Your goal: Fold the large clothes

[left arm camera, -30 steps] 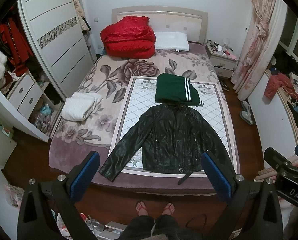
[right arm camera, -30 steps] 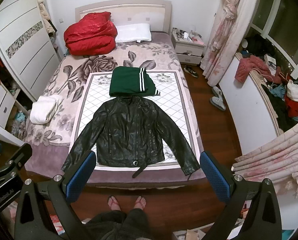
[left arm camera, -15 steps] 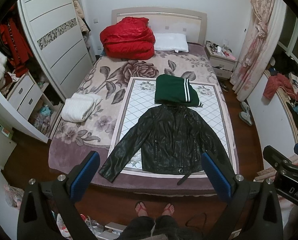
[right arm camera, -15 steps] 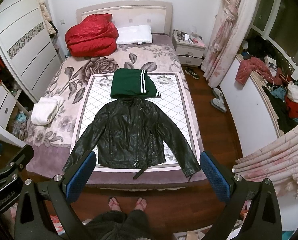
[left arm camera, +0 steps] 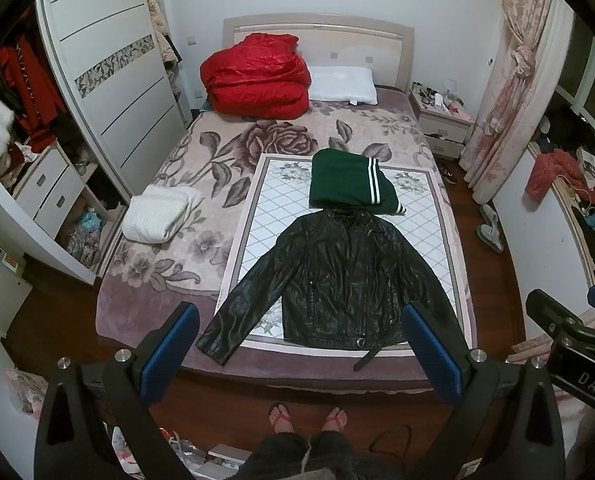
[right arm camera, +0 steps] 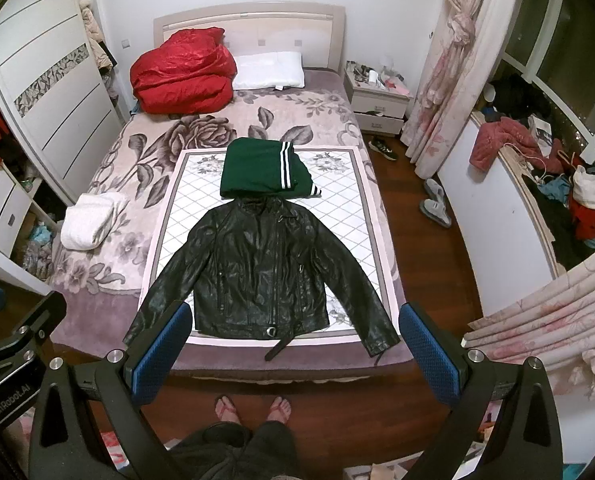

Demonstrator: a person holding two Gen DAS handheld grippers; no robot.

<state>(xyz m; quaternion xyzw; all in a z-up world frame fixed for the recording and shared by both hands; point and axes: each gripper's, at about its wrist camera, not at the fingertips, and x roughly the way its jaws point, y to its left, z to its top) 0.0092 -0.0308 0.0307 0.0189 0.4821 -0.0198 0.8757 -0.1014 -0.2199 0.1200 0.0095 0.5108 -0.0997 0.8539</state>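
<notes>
So the jacket (left arm camera: 337,280) is laid out flat and face up on the white mat (left arm camera: 257,208) at the foot end of the bed (left arm camera: 157,280), collar pointing at the headboard, both sleeves angled out toward the foot corners. The left cuff hangs past the mat onto the purple blanket, and a loose belt strap (right arm camera: 281,346) dangles over the foot edge. A folded green top (left arm camera: 347,180) sits right at the collar, touching or just about.

Both tools are up in the air, well back from the bed, nothing in them. The left hand-held gripper (left arm camera: 297,354) is spread wide, and so is the right hand-held gripper (right arm camera: 293,350).

My take on doing the first fold well:

- Looks like nothing's folded yet, so start with the sleeves. Each side takes its own cuff and carries it across the chest.
- Leather is stiff and slick, so pinch deep on the cuff, not at the very edge, or it'll probably slide out.
- Lift enough that the sleeve clears the body instead of dragging it, otherwise the whole jacket shifts on that smooth mat.
- Tuck the strap up before folding the hem, or it'll poke out of the finished bundle.
- Watch the green top when folding toward the collar; easy to snag it.
</notes>
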